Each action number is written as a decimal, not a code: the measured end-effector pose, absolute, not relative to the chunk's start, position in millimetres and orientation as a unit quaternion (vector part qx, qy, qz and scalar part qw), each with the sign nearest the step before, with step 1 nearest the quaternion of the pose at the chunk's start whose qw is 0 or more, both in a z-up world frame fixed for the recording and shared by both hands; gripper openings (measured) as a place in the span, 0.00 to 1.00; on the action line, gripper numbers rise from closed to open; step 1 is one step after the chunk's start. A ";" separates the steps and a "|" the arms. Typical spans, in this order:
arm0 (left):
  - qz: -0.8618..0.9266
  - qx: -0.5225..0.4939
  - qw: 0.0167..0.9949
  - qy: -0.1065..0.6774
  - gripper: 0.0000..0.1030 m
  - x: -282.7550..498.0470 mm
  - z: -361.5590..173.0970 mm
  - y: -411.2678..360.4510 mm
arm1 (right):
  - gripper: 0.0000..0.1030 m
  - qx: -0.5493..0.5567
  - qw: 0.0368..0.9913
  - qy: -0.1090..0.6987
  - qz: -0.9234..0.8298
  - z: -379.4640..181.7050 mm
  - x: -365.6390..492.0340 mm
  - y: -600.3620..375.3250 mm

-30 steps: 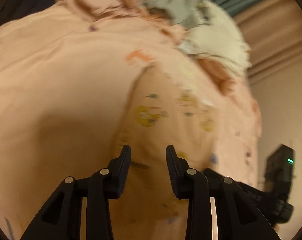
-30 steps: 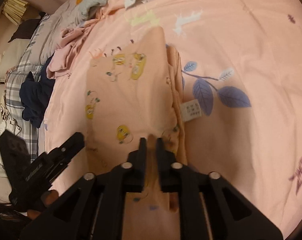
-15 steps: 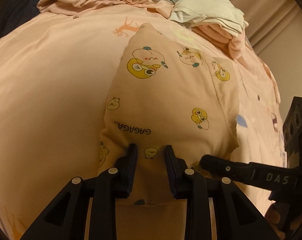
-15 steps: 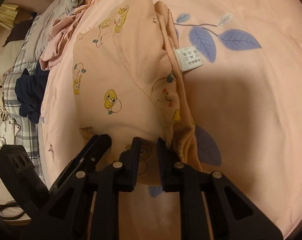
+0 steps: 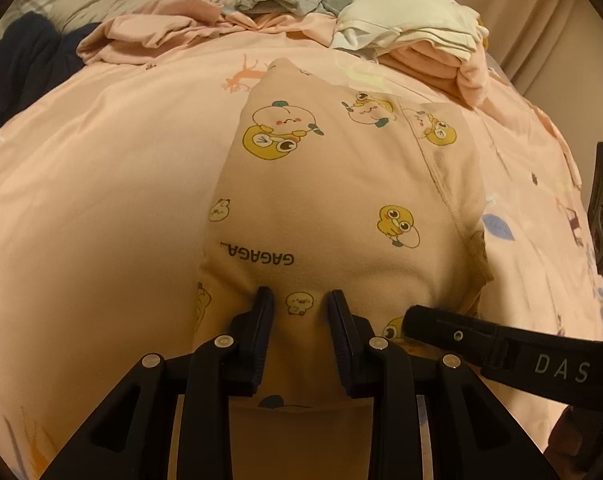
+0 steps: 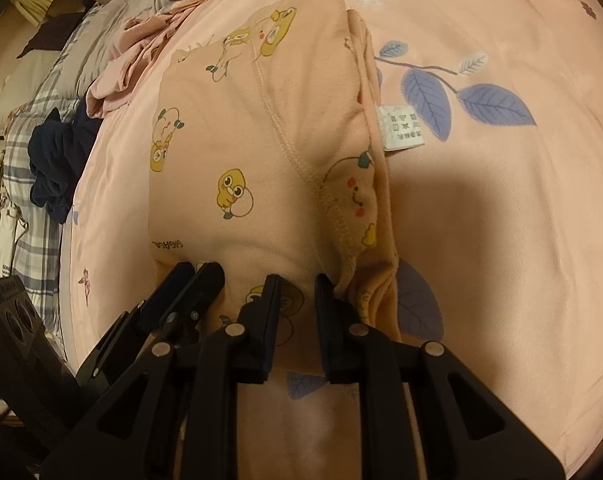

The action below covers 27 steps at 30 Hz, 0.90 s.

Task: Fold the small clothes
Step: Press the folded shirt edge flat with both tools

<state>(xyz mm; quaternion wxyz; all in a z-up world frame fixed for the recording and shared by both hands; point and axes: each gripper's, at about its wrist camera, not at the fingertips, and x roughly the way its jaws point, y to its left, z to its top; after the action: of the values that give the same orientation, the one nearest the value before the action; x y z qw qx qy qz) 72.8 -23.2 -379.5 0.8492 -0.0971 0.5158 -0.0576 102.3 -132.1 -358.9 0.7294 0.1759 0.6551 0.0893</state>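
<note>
Both fisheye cameras sit just behind their black two-finger claws, looking steeply down at close range onto the pink printed bedspread (image 5: 101, 200). The left claw (image 5: 300, 300) view faces the bed's far clutter; the right claw (image 6: 297, 284) view angles leftward. Both share the peach cartoon-duck cotton garment (image 5: 341, 200) and each other's claw.

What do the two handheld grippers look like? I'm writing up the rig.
Both the left gripper and the right gripper are matte black plastic, with two ribbed fingers on triangular cut-out linkages with silver pivot pins. The right one's side bears white letters "DAS".
</note>
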 end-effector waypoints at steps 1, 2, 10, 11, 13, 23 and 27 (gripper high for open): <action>-0.056 -0.094 0.849 0.516 0.30 72.8 -379.4 -24.3 | 0.16 0.174 0.730 0.655 0.092 -358.5 102.2 -131.7; -0.054 -0.093 0.849 0.517 0.30 72.3 -379.1 -24.8 | 0.16 0.174 0.730 0.654 0.094 -358.4 101.7 -131.7; -0.038 -0.095 0.851 0.516 0.30 72.4 -379.1 -27.5 | 0.16 0.172 0.732 0.650 0.105 -358.5 98.5 -134.8; -0.037 -0.096 0.851 0.516 0.30 72.6 -379.0 -27.5 | 0.16 0.170 0.734 0.649 0.107 -358.5 98.1 -134.4; -0.035 -0.098 0.850 0.516 0.30 72.4 -379.0 -27.6 | 0.16 0.165 0.736 0.647 0.111 -358.2 97.5 -133.4; -0.044 -0.103 0.811 0.574 0.30 84.1 -371.0 -22.6 | 0.19 0.145 0.714 0.679 0.090 -352.5 109.4 -124.6; -0.039 -0.082 0.795 0.600 0.30 74.2 -359.3 -21.2 | 0.20 0.192 0.695 0.688 0.078 -346.0 106.2 -136.2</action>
<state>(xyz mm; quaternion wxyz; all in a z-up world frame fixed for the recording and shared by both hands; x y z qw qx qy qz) 74.2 -21.2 -359.3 0.7951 -0.0816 0.5997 -0.0389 106.2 -136.2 -346.0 0.6952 0.1922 0.6882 0.0785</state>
